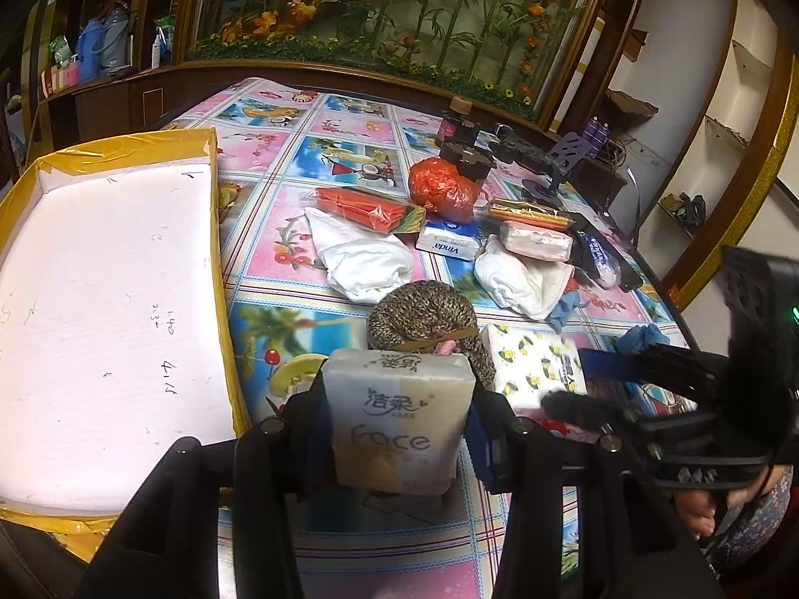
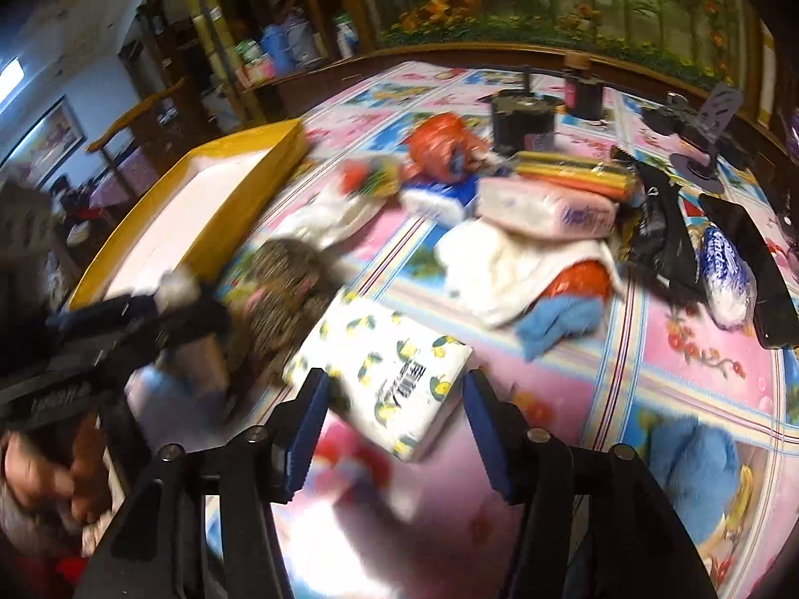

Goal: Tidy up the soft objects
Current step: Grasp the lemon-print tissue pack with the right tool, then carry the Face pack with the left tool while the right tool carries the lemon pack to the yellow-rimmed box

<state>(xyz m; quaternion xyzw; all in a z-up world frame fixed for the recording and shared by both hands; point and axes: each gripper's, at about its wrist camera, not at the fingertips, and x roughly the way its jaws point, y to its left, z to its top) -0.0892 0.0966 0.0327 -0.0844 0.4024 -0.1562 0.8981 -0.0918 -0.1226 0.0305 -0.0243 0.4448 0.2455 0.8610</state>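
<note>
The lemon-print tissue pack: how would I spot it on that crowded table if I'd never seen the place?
Start at the big yellow-edged tray on the flowered tablecloth, then come toward the near edge past the brown knitted bundle. Lying flat beside it is the lemon-print tissue pack. It alone is white with small yellow lemons; the other packs are plain, pink or blue.

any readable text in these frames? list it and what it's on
"Face", under two large Chinese characters: tissue pack held in the left gripper.
"Vinda", upside down: blue and white tissue pack.
Handwritten marks on the white foam tray: not legible.
Lemon-print pack and blue foil bag: print too blurred to read.
</note>
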